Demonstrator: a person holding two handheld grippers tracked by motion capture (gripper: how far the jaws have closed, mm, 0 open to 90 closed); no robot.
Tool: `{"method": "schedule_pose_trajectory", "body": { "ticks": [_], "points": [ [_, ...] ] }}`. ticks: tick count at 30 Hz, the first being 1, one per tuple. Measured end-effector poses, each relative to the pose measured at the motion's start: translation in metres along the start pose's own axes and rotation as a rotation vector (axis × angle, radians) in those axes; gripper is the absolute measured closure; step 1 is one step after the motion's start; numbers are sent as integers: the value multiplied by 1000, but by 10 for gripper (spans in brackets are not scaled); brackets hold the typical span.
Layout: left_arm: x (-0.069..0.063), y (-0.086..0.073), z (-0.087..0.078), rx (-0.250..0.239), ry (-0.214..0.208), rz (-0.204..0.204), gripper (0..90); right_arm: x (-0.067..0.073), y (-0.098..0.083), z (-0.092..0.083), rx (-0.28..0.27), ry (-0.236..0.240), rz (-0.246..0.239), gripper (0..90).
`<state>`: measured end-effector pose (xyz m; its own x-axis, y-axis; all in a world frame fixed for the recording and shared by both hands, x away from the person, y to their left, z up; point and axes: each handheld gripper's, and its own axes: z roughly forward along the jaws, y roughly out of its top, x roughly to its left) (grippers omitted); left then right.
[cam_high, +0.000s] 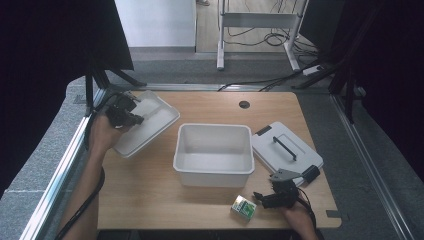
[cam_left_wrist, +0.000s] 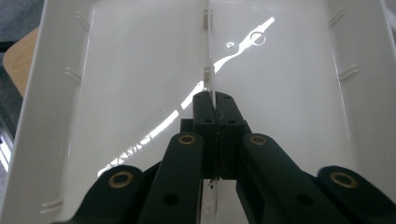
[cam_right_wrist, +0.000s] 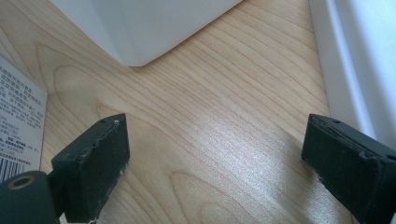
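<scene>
A shallow white tray (cam_high: 152, 120) lies at the table's back left, tilted, with one end past the table edge. My left gripper (cam_high: 131, 116) is shut on the thin upright rib (cam_left_wrist: 208, 51) that runs down the middle of the tray (cam_left_wrist: 130, 70); the left gripper (cam_left_wrist: 214, 100) has its jaws pressed together on it. At the front right my right gripper (cam_high: 260, 196) stands open low over the wood, pointing left at a small green and white box (cam_high: 243, 207). In the right gripper view nothing lies between the jaws of that gripper (cam_right_wrist: 215, 140), and the box (cam_right_wrist: 18, 135) is at the left edge.
A deep white bin (cam_high: 214, 126) stands in the middle of the table; its corner (cam_right_wrist: 140, 28) is just ahead of the right gripper. A white lid (cam_high: 302, 146) with a black handle lies to the right of the bin, its rim (cam_right_wrist: 359, 60) beside the right jaw.
</scene>
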<state>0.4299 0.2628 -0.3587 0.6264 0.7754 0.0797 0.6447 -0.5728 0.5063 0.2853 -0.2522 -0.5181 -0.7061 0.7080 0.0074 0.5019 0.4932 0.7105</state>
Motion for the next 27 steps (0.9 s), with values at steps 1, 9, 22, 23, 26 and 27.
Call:
{"method": "schedule_pose_trajectory", "body": {
  "ticks": [1,9,22,23,26,27],
  "points": [
    [1,-2,0,1,4,-4,890,0,0,0,0,0,0,75],
    [4,-27,18,4,-5,-35,891,0,0,0,1,-1,3,75],
    [0,-60,54,-9,-19,-75,890,0,0,0,2,-1,3,75],
    [-1,-63,57,-10,-21,-78,890,0,0,0,1,-1,3,75],
    [-3,-69,66,-6,-21,-83,890,0,0,0,1,-1,1,75],
    [-4,-70,69,-4,-19,-81,890,0,0,0,2,-1,3,75]
  ]
}}
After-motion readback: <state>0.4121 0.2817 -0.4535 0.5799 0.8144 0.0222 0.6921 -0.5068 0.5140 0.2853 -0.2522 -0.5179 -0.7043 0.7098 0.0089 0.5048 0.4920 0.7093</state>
